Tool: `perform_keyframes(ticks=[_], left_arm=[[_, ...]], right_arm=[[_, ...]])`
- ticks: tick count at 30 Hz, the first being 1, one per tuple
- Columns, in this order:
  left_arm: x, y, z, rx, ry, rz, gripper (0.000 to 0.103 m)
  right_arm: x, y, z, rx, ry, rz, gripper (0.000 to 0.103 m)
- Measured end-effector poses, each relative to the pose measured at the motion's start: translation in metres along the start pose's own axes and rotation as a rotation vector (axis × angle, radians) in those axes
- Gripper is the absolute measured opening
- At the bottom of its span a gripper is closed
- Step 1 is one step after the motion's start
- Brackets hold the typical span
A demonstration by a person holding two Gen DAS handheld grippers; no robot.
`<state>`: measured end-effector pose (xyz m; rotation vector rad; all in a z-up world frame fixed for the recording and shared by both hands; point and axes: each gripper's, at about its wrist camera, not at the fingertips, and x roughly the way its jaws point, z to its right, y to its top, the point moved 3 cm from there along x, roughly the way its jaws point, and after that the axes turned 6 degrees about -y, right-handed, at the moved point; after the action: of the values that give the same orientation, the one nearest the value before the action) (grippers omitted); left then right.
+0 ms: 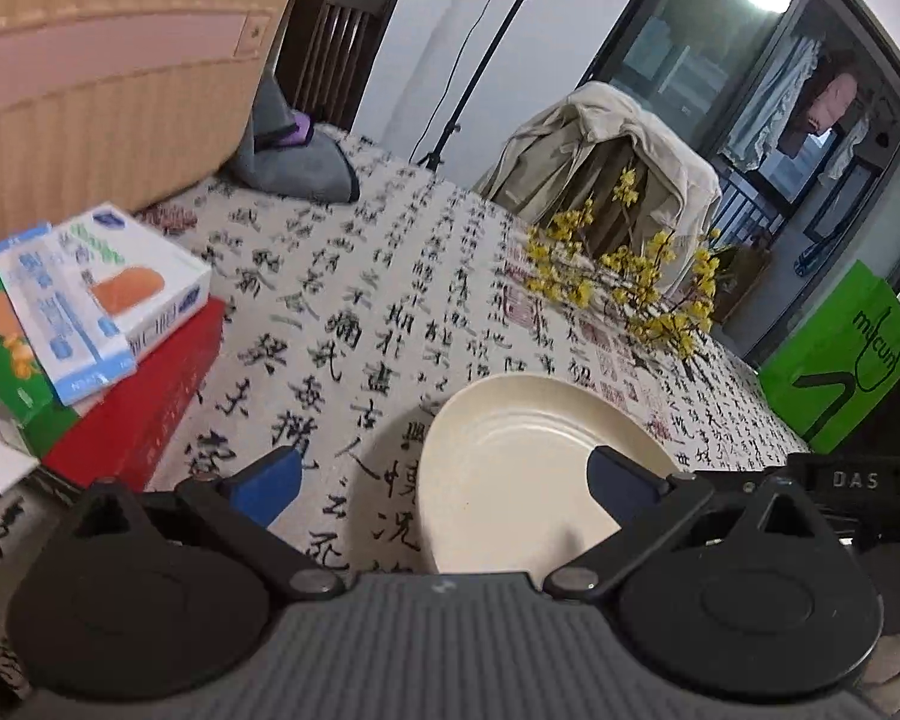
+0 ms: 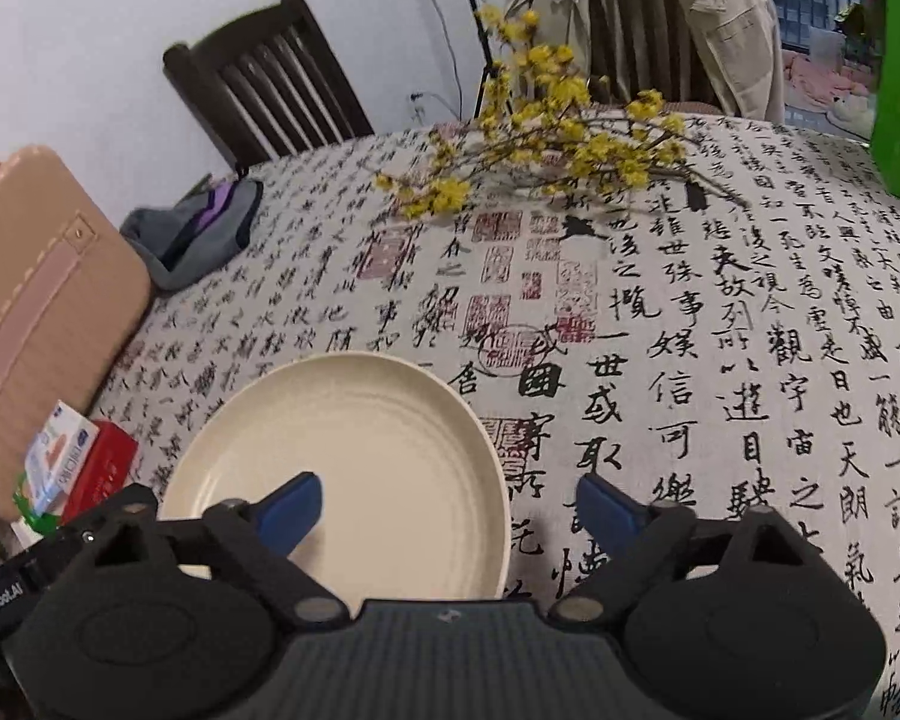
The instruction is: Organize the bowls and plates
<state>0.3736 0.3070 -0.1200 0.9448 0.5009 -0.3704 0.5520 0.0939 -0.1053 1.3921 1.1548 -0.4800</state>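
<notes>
My left gripper (image 1: 444, 486) points down at the table, its blue fingers (image 1: 267, 483) wide apart and gripping nothing; the left rim of the cream plate (image 1: 528, 468) lies between them, and the right finger hangs over the plate's inside. I cannot tell if it touches. My right gripper (image 2: 447, 507) tilts down more steeply, also spread wide and empty. Its left finger (image 2: 291, 510) hangs over the plate (image 2: 354, 456) and its right finger is over the cloth, so the right rim of the plate lies between them. The plate sits flat on the table, at 6 o'clock in both wrist views, just in front of the grippers.

On the right gripper's body, seen at 3 o'clock in the left view, I read "DAS". On the left gripper's body, seen at 8 o'clock in the right view, I read "GenRobot.AI". The green bag (image 1: 840, 360) shows letters that I cannot read with certainty.

The tablecloth (image 2: 660, 312) is pale with black calligraphy and red seal stamps. Yellow flower branches (image 2: 546, 120) lie at 12 o'clock in the right view. A red box (image 1: 144, 384) with smaller cartons on it stands at 9 o'clock in the left view. A dark wooden chair (image 2: 270, 84) stands by the white wall, and a beige jacket (image 1: 606, 144) hangs over another chair.
</notes>
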Motion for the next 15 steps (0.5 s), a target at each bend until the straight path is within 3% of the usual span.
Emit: perform_keyframes(ticks=[15], left_arm=[[0.019,-0.007,-0.006,0.01,0.038,-0.031,0.103]], right_arm=[[0.024,0.001,-0.009,-0.061,-0.062,-0.066,0.058]])
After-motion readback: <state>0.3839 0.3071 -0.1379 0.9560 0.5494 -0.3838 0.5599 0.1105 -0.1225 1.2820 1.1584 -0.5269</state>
